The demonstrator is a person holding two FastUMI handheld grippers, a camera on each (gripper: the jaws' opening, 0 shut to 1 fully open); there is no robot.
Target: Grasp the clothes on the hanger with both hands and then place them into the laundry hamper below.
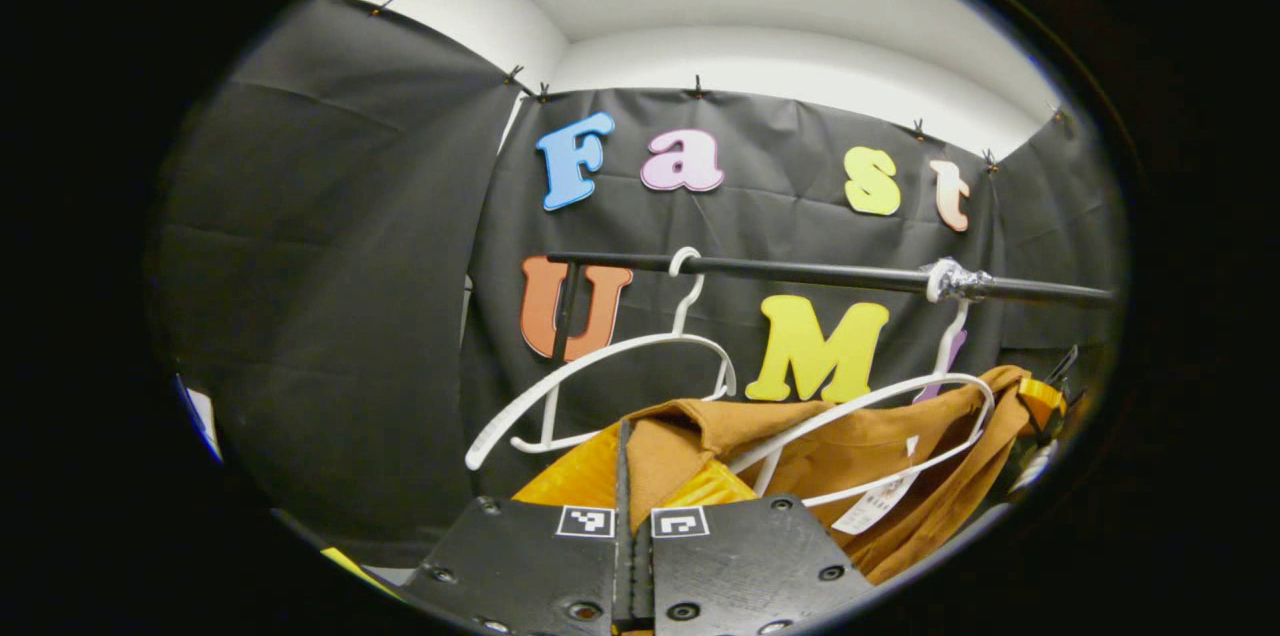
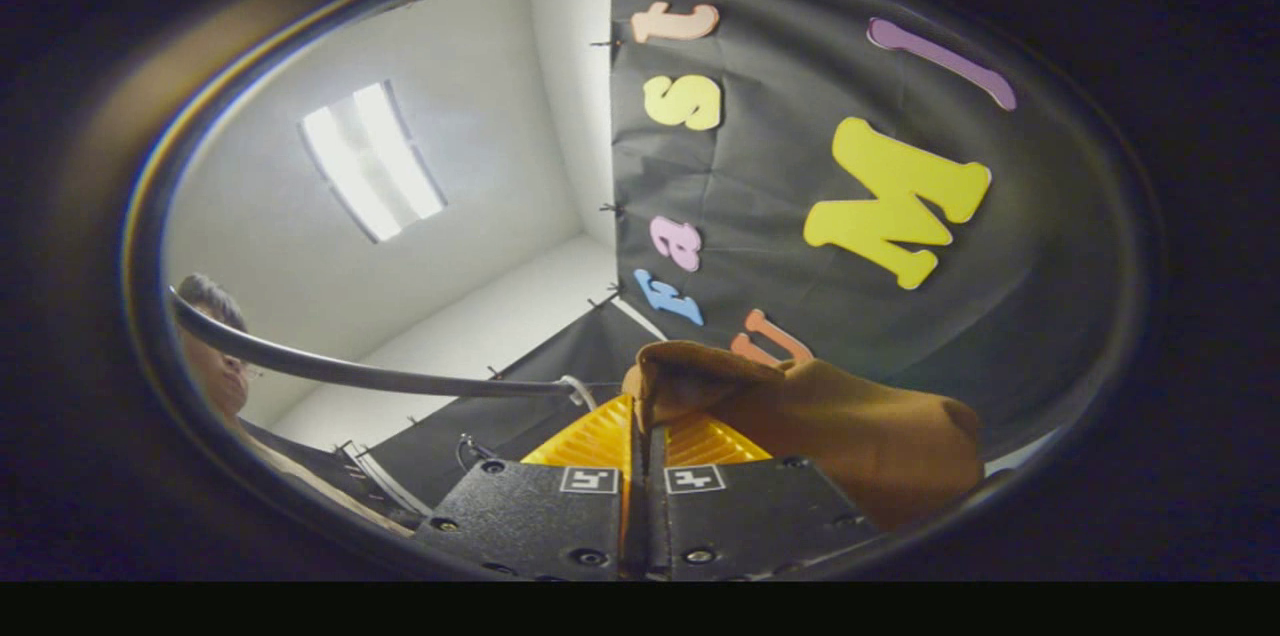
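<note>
Pinching brown shirt (image 1: 880,476) edge, left gripper (image 1: 634,486), right gripper (image 2: 640,436), white hanger (image 1: 870,416) beside.

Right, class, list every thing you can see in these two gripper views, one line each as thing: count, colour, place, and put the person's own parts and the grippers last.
Rail: one, black, running across in front of the booth wall.
Empty hanger: one, white, hooked on the rail toward its left end in the left gripper view.
Second hanger: one, white, hooked on the rail to the right, inside the garment.
Garment: one, brown, on the second hanger, its cloth pinched by both grippers.
Ceiling light: one, white, overhead.
Person's head: one, at the left edge of the right gripper view.
Left gripper: one, shut on the garment.
Right gripper: one, shut on a fold of the garment.
</note>
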